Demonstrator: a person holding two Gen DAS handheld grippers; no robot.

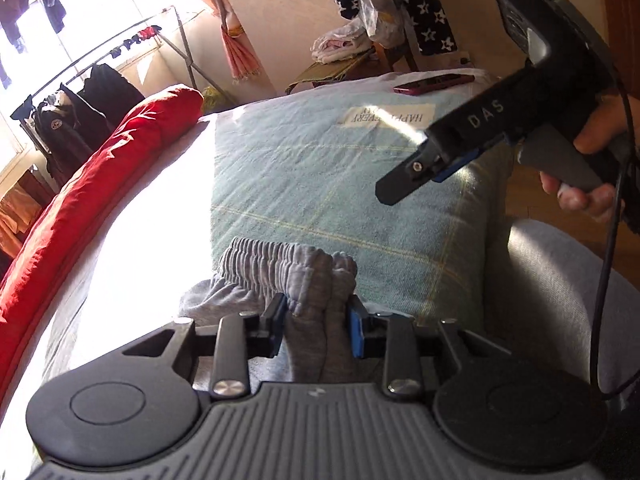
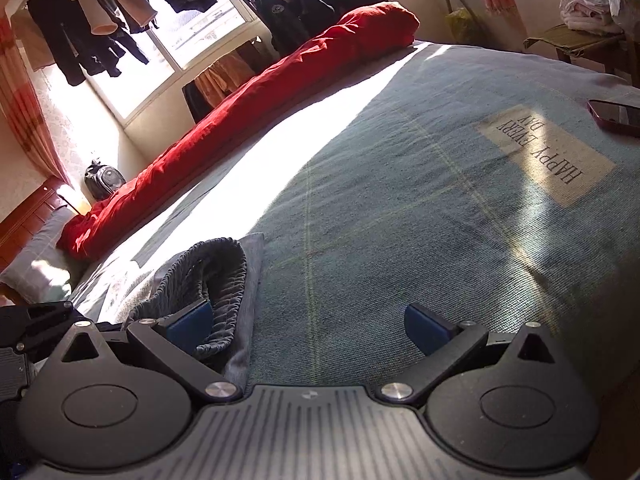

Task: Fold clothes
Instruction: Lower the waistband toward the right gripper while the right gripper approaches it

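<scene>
Grey sweatpants [image 1: 280, 268] with a gathered elastic waistband lie on the teal blanket [image 1: 320, 184]. In the left wrist view my left gripper [image 1: 316, 314] is shut on a bunched fold of the waistband, blue pads pressing both sides. A hand holds my right gripper [image 1: 394, 190] above the blanket to the right. In the right wrist view that right gripper [image 2: 308, 322] stands wide open with nothing between its fingers. Its left pad [image 2: 190, 320] sits just in front of the sweatpants' waistband [image 2: 224, 268]; I cannot tell if it touches.
A long red rolled duvet [image 2: 256, 100] runs along the bed's far side. A dark red phone [image 2: 616, 116] lies near the blanket's label [image 2: 548, 152]. A clothes rack [image 1: 100, 92] stands by the window, and folded laundry [image 1: 340, 44] rests on a stool beyond the bed.
</scene>
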